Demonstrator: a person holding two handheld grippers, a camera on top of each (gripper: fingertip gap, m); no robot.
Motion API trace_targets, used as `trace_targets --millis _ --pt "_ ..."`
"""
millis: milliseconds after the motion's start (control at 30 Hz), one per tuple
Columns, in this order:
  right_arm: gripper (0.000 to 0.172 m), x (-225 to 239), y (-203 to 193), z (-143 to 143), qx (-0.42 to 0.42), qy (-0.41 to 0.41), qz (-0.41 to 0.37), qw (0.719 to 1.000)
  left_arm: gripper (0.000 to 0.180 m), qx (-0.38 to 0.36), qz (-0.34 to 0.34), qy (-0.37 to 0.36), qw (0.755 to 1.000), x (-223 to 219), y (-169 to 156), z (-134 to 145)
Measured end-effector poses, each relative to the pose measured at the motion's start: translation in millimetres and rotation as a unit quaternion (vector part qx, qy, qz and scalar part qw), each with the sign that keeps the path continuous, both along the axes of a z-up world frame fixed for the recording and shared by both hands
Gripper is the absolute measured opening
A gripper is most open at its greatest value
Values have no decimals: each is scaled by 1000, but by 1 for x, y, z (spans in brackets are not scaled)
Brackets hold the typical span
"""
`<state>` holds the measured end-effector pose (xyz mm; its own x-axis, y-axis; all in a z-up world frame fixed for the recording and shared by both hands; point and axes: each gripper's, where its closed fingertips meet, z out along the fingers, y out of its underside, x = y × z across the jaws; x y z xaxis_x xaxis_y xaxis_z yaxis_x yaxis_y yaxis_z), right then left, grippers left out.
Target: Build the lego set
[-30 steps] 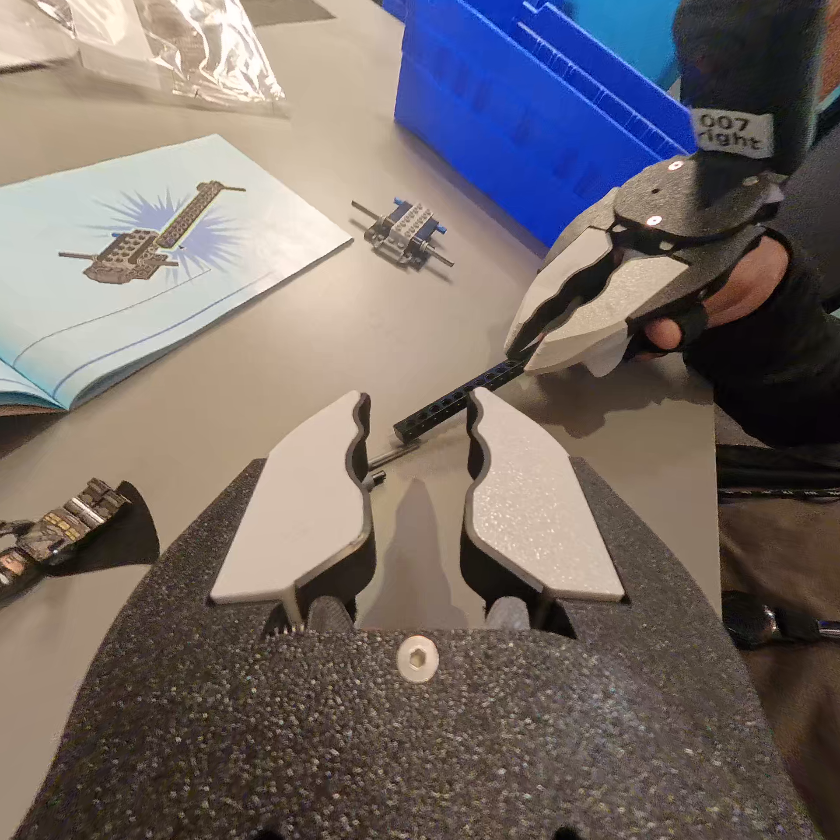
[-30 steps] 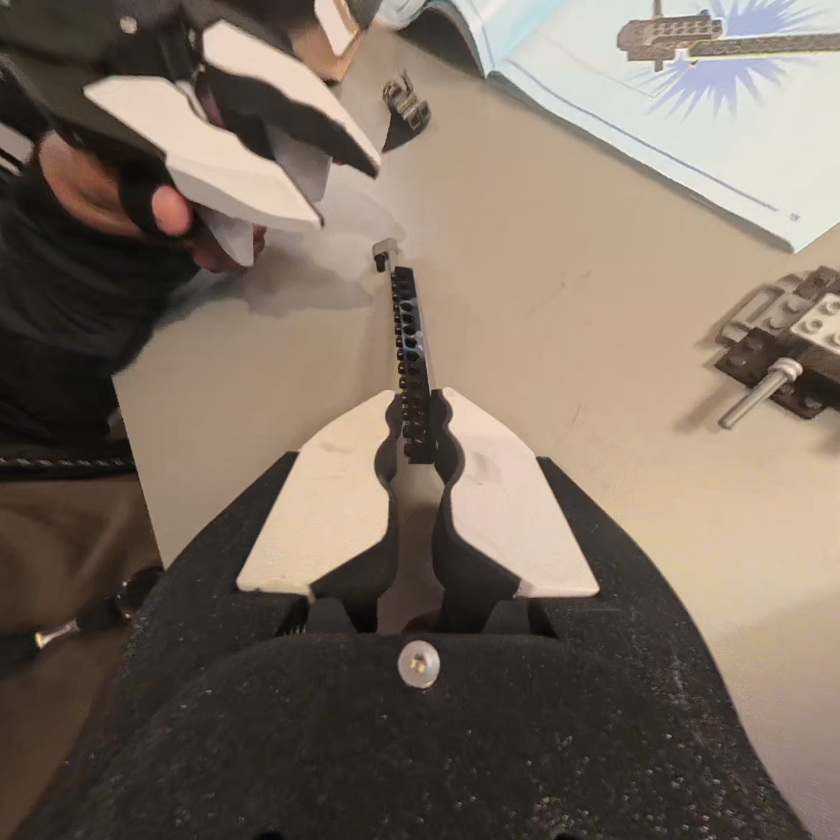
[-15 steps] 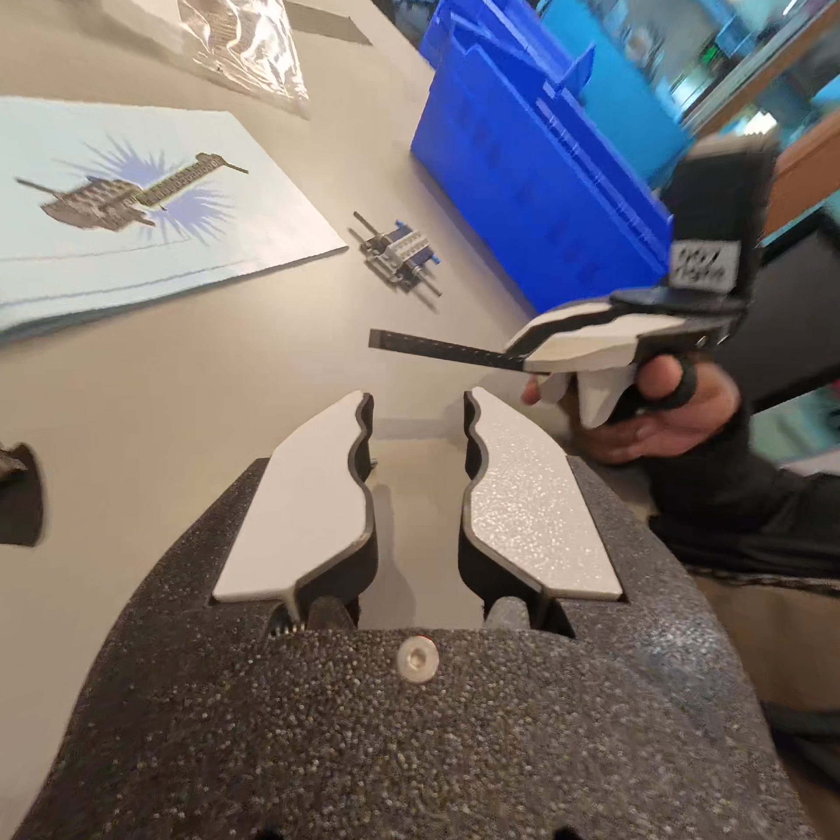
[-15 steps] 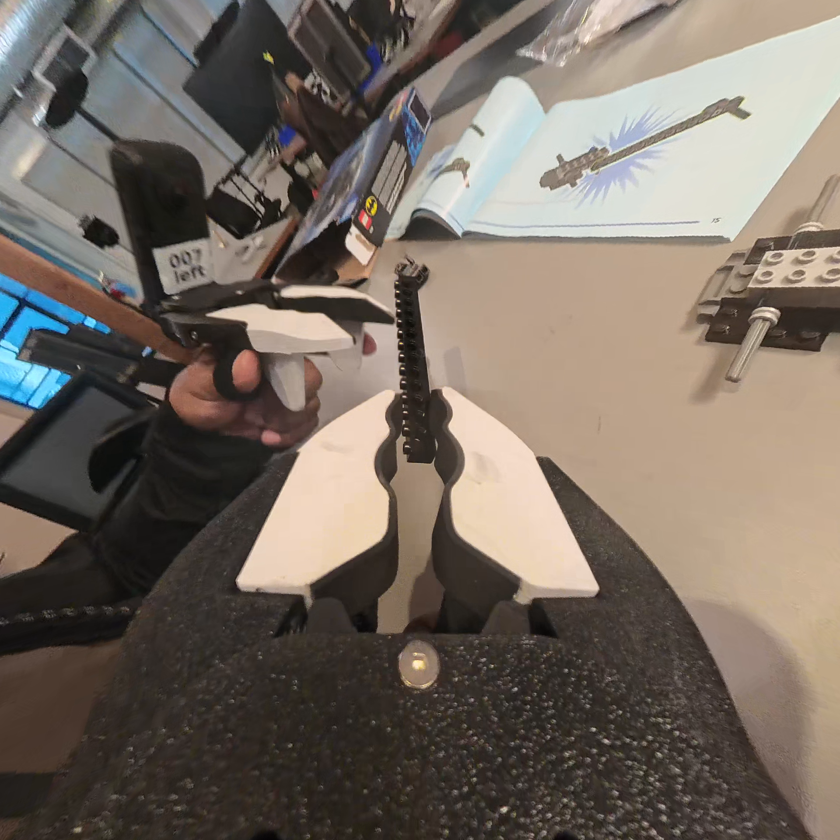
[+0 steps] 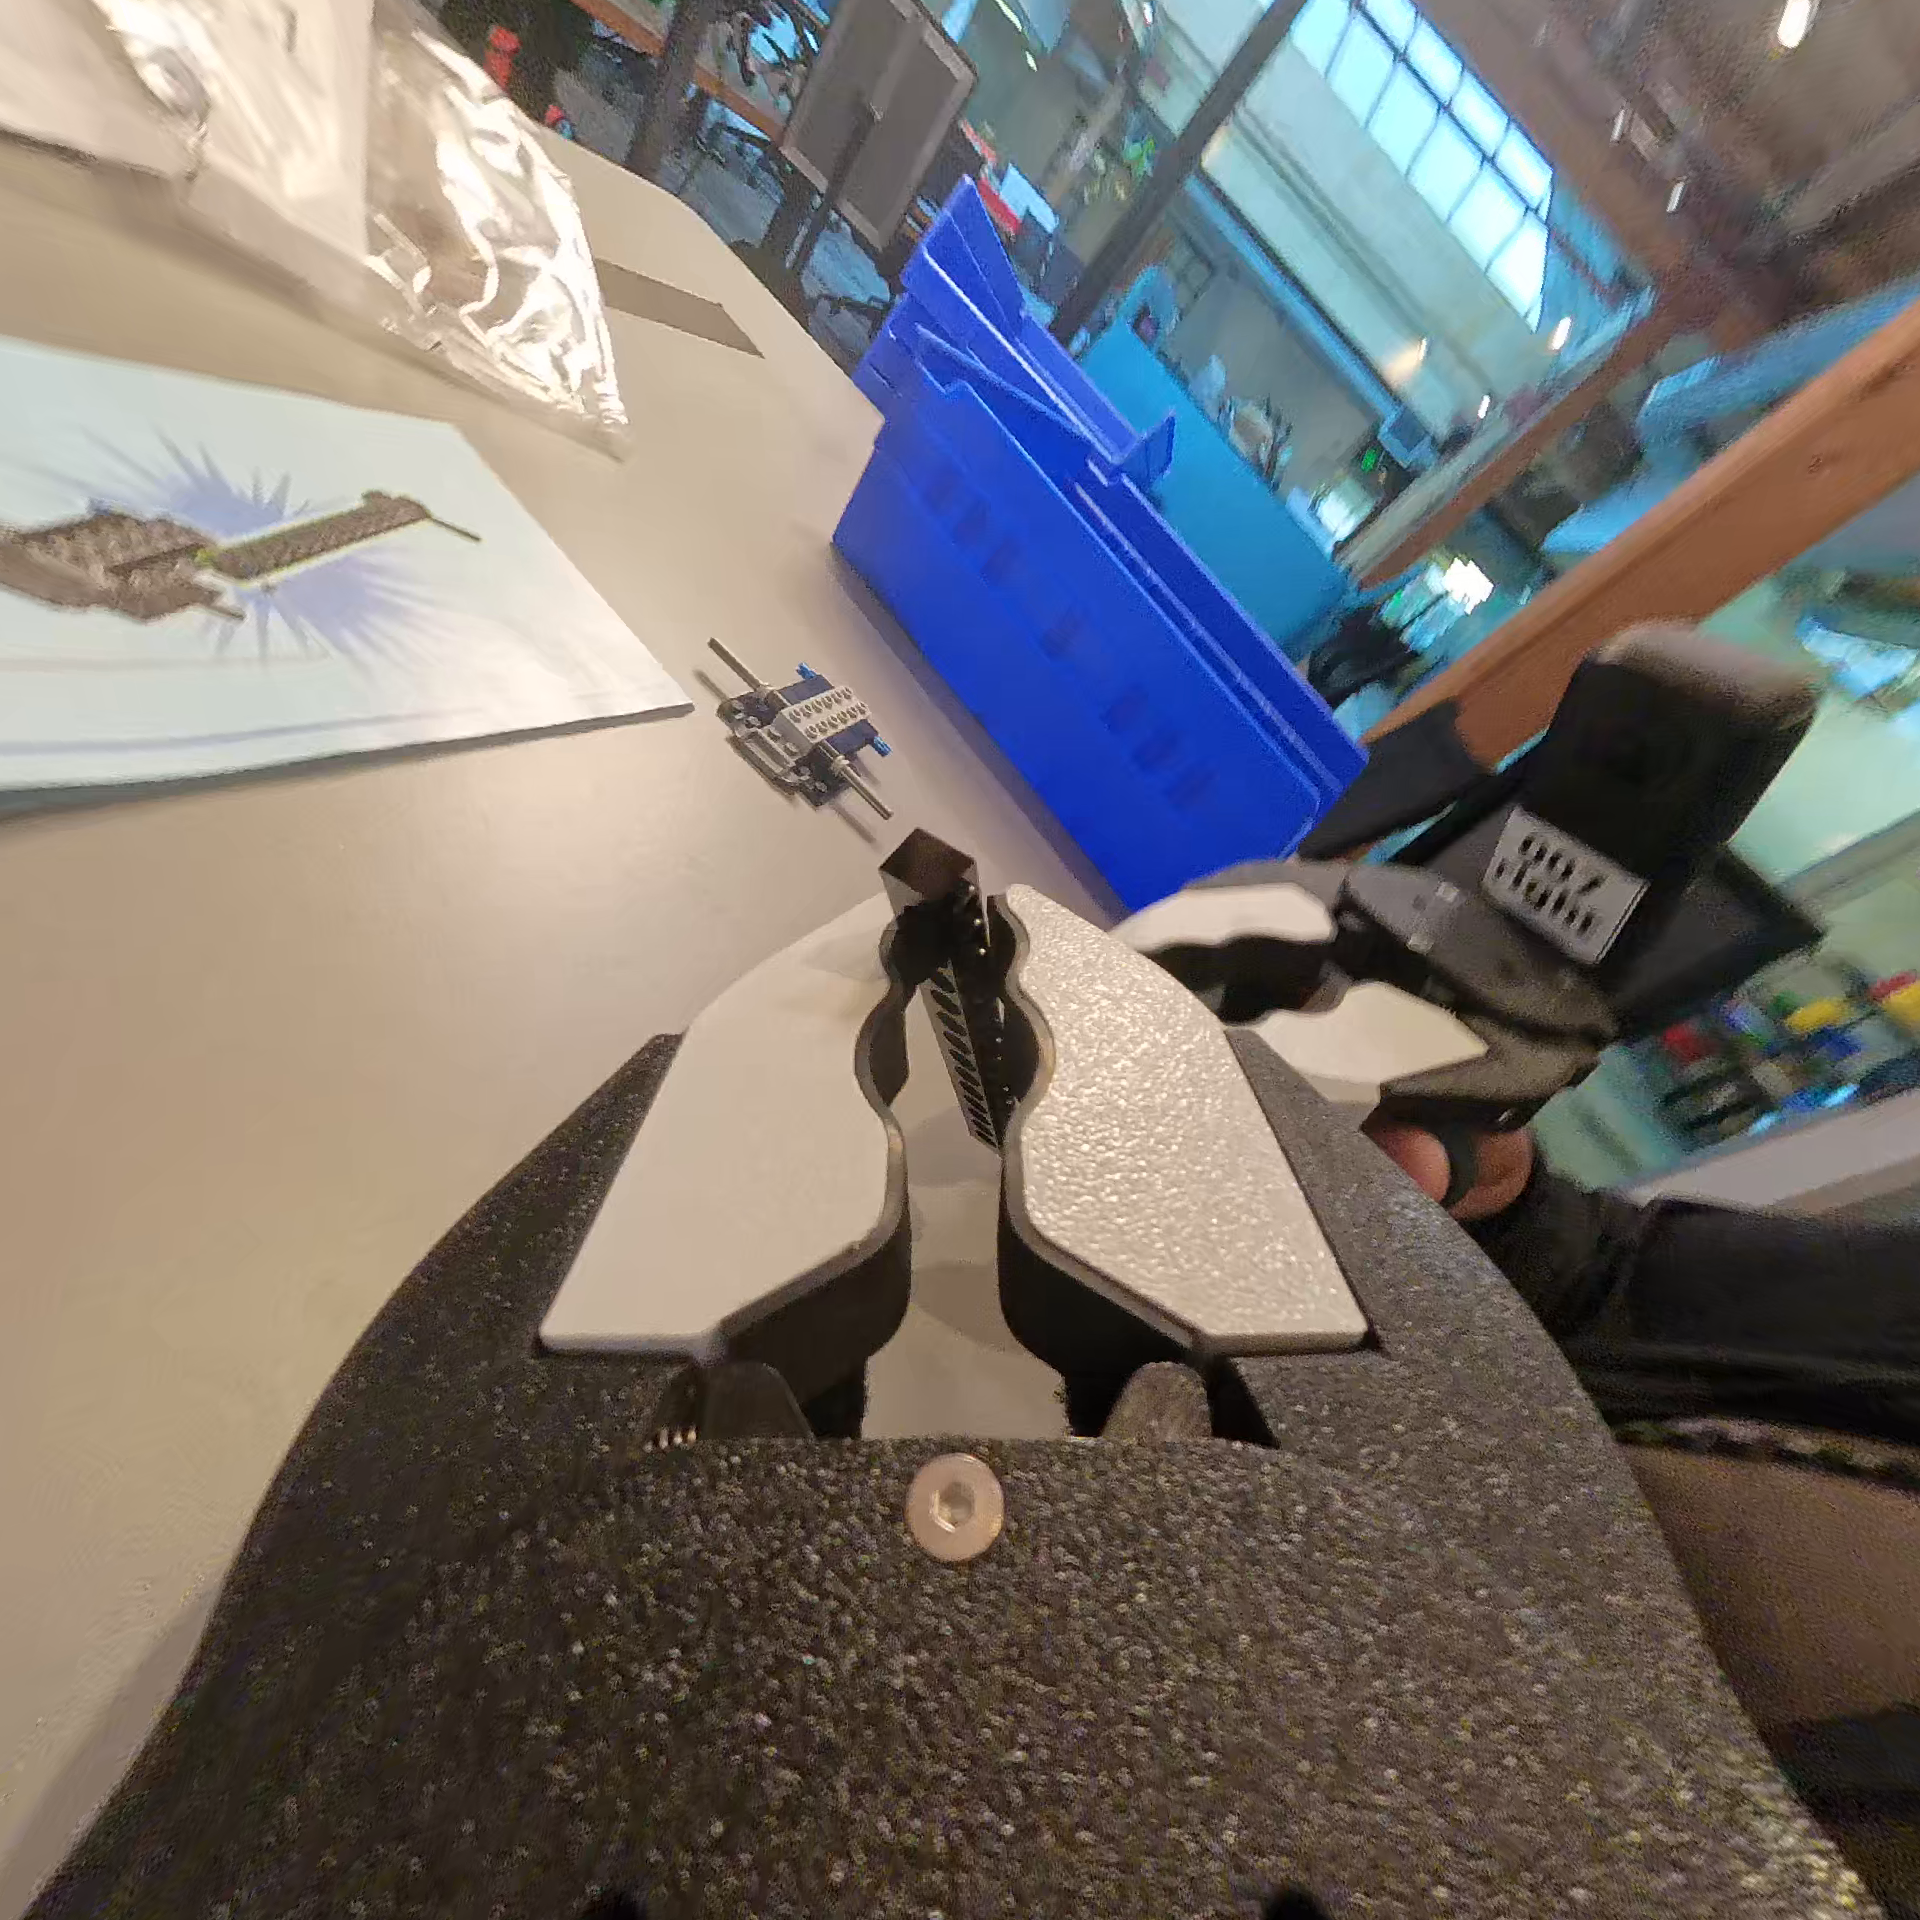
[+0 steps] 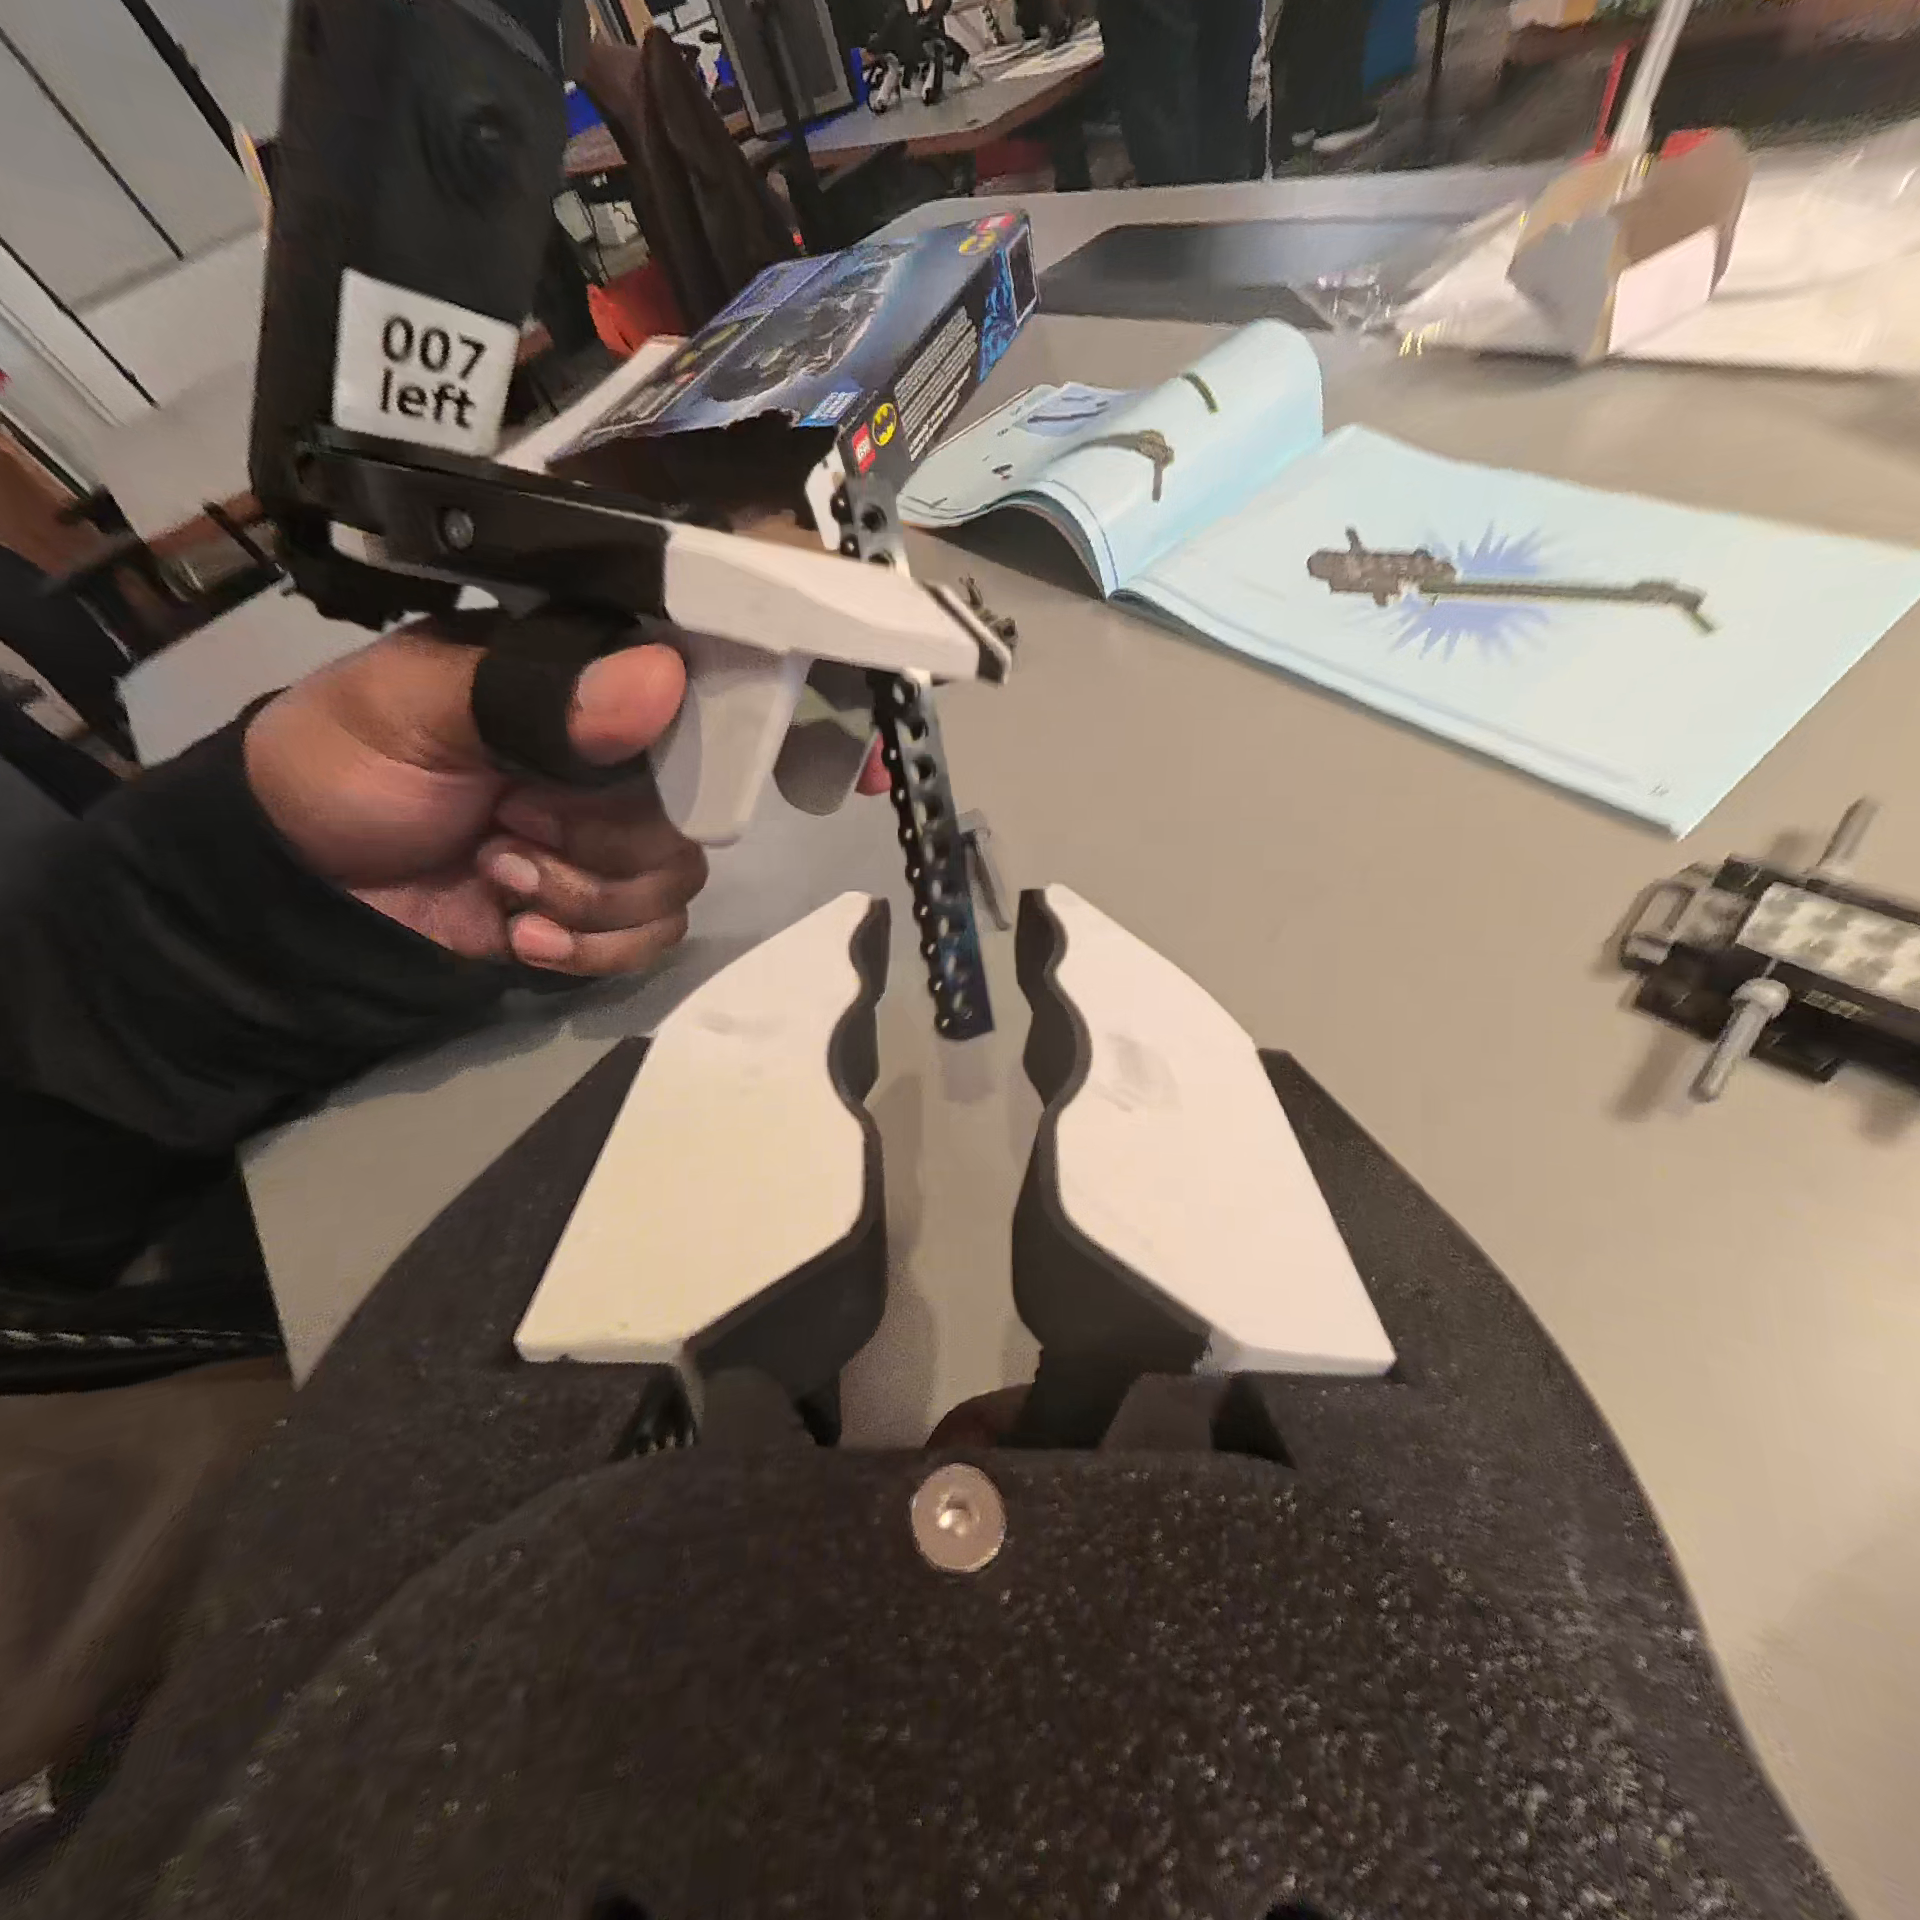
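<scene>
My left gripper [image 5: 951, 920] is shut on a long black beam with holes [image 5: 961, 1023] and holds it above the grey table [image 5: 364, 987]. The right wrist view shows the left gripper [image 6: 977, 634] clamping the upper part of the beam [image 6: 930, 831], which hangs down. My right gripper [image 6: 951, 904] is open. The beam's lower end stands between its pads with a gap on each side. The right gripper also shows in the left wrist view [image 5: 1174, 935], close to the right of my left fingers.
A small grey and black brick assembly with axles [image 5: 805, 743] [image 6: 1787, 956] lies on the table. An open light-blue booklet [image 5: 312, 623] [image 6: 1507, 623], a blue bin [image 5: 1070, 644], a toy box [image 6: 862, 353], plastic bags [image 5: 488, 239] and a small grey pin [image 6: 982, 852] are around. Tip to tip, the grippers are about 5 centimeters apart.
The right gripper lifted the beam off the table. The left gripper closed on it, and the right gripper's pads opened off the beam. Both grippers tilted up.
</scene>
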<state>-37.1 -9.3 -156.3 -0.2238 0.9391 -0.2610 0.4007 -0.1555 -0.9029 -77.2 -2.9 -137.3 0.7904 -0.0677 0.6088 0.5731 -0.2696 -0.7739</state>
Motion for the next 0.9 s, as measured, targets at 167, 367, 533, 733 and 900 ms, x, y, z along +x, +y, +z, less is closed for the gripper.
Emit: trace_targets --millis 167,367,533,733,900 --pt "31 -8 -10 5 67 -11 55 996 13 13 -53 110 992 31 6 9" --pt "11 -12 -16 -7 61 -33 69 995 16 51 -81 122 988 38 2 23" --pt "10 -5 -1 -4 10 -35 60 998 47 -25 -67 228 971 -4 -14 16" --pt "10 1 9 -4 -20 -30 68 997 44 -244 -163 329 898 -39 -46 -53" --pt "10 8 5 -8 -32 -39 90 995 40 -251 -257 429 829 -43 -47 -67"
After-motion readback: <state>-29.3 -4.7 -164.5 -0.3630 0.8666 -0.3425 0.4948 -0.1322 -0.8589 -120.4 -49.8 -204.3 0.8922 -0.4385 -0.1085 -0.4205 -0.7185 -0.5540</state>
